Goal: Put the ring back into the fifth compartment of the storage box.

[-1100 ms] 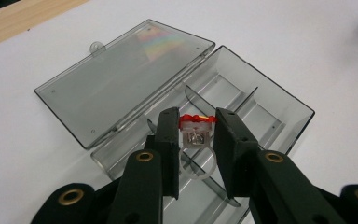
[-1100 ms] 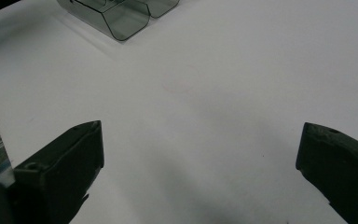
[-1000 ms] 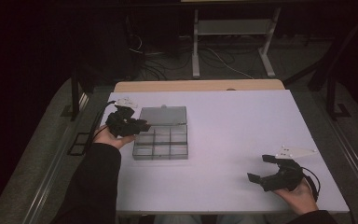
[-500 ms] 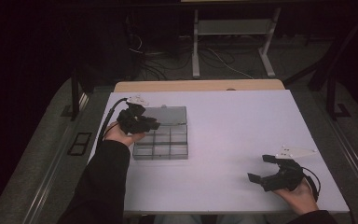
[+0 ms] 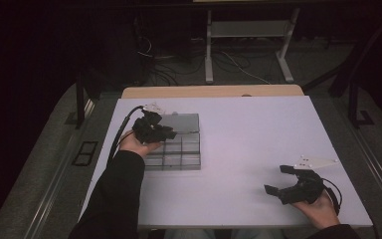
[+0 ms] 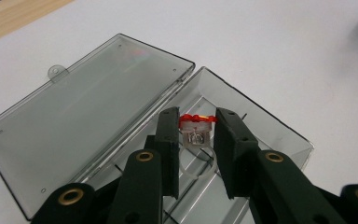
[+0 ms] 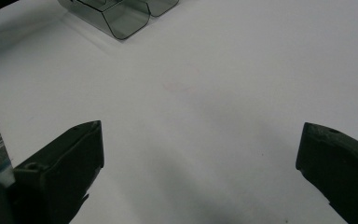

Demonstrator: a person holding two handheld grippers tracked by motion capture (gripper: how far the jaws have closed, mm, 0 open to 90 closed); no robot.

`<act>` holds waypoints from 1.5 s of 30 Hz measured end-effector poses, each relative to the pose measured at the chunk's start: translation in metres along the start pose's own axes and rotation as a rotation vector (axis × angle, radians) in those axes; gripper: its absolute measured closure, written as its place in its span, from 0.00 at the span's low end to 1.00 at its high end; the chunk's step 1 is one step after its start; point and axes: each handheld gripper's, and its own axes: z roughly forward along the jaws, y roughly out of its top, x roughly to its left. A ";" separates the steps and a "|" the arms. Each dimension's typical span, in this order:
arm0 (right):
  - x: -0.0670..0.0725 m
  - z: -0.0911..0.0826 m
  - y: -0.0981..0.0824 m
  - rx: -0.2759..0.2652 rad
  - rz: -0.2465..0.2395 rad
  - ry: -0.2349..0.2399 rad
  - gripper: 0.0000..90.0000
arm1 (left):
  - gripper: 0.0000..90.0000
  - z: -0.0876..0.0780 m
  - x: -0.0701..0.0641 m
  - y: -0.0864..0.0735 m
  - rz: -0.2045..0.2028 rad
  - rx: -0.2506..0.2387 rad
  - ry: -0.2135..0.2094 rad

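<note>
A clear grey compartment box [image 5: 179, 154] lies open on the white table [image 5: 258, 134], its lid [image 6: 88, 107] folded flat on the far side. My left gripper [image 5: 165, 133] hovers over the box's left part. In the left gripper view its jaws [image 6: 198, 113] are shut on a small red-topped piece [image 6: 196, 121] with a clear body and a thin loop hanging below it, held above a compartment. My right gripper [image 5: 277, 179] rests low at the table's near right, open wide [image 7: 200, 135] with nothing between its jaws. A corner of the box [image 7: 121, 18] shows far ahead of it.
A wooden strip [image 5: 211, 91] borders the table's far edge. Dark floor with cables and a white stand's legs [image 5: 243, 50] lies beyond. The person's left sleeve [image 5: 114, 199] reaches in beside the box.
My left gripper has moved right and slightly forward, from beside the box's left edge to above the open box. The right gripper has stayed where it was.
</note>
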 end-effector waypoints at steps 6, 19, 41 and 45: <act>0.000 0.000 0.000 0.000 -0.003 0.000 0.00 | 0.78 0.009 0.001 -0.001 -0.010 0.015 0.000; 0.000 0.001 0.000 0.002 -0.004 0.003 0.00 | 0.78 0.024 0.007 -0.012 -0.044 0.045 0.002; -0.001 0.000 0.000 0.004 -0.006 0.003 0.00 | 0.78 0.050 0.015 -0.017 -0.052 0.119 0.006; -0.001 0.000 0.000 0.004 -0.006 0.003 0.00 | 0.78 0.054 0.016 -0.018 -0.056 0.139 0.014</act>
